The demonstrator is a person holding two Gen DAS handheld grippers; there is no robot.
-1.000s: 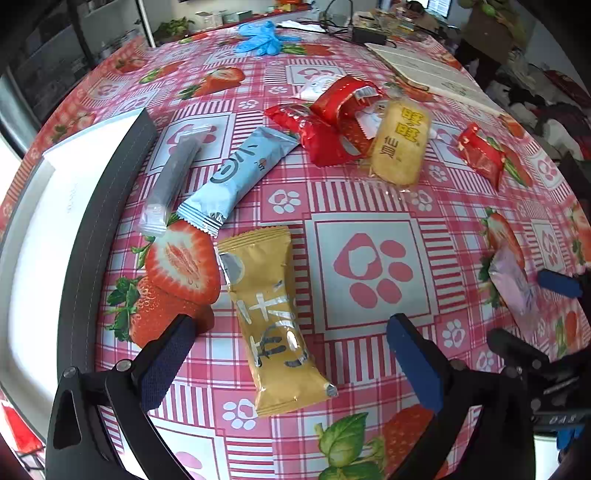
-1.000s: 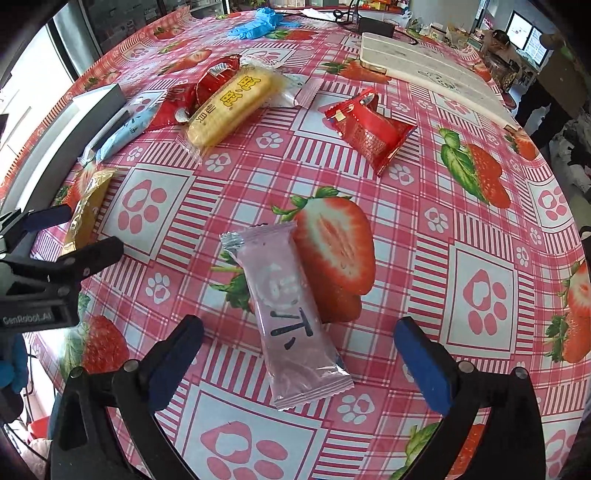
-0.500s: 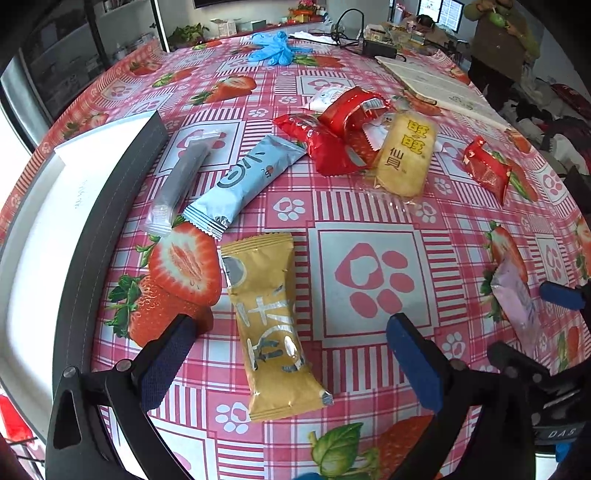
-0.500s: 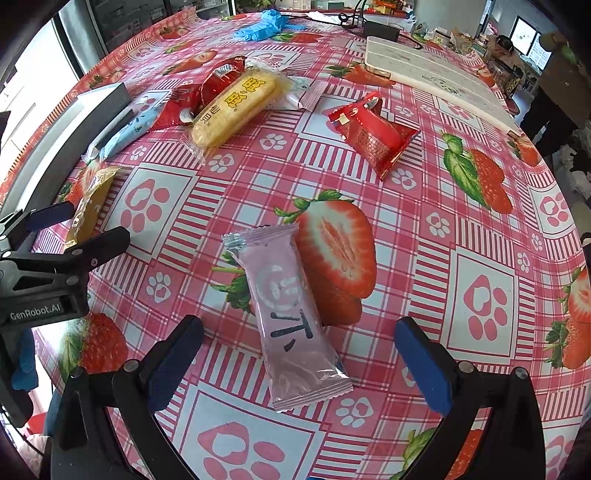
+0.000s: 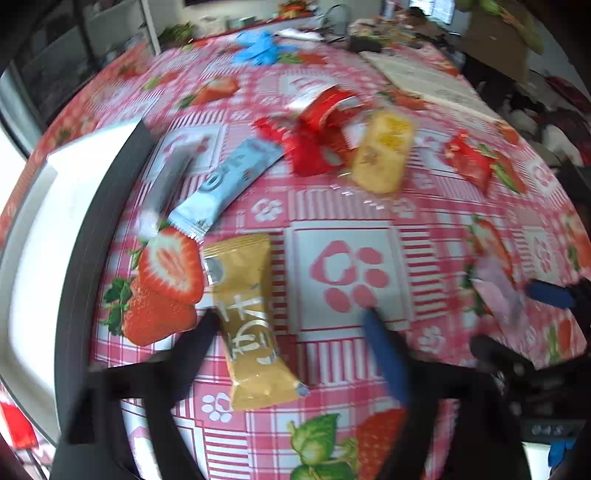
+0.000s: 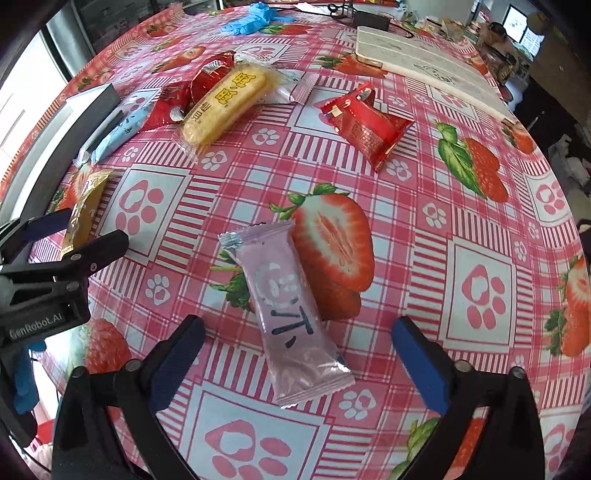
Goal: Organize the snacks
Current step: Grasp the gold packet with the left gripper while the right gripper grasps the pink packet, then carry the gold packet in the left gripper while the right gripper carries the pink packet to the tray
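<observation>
A gold snack packet (image 5: 251, 321) lies lengthwise on the strawberry tablecloth, between the fingers of my left gripper (image 5: 291, 343). Its jaws are closing: the left finger is at the packet's edge, the blue right pad still stands clear. The left wrist view is blurred. A pink packet (image 6: 288, 310) lies between the fingers of my right gripper (image 6: 299, 354). Those jaws are closing too, with a gap on both sides of the packet. In the right wrist view my left gripper (image 6: 77, 236) shows at the far left around the gold packet (image 6: 85, 206).
A white box with a dark rim (image 5: 92, 229) sits at the table's left edge. Beyond lie a light blue packet (image 5: 225, 184), a grey packet (image 5: 162, 184), red packets (image 5: 317, 140), a yellow cracker pack (image 6: 221, 107) and another red packet (image 6: 369, 125). Blue gloves (image 6: 251, 18) and a white board (image 6: 424, 70) are far back.
My left gripper's jaws have come in a long way around the gold packet. The right gripper's jaws have narrowed slightly around the pink packet. Neither packet has moved.
</observation>
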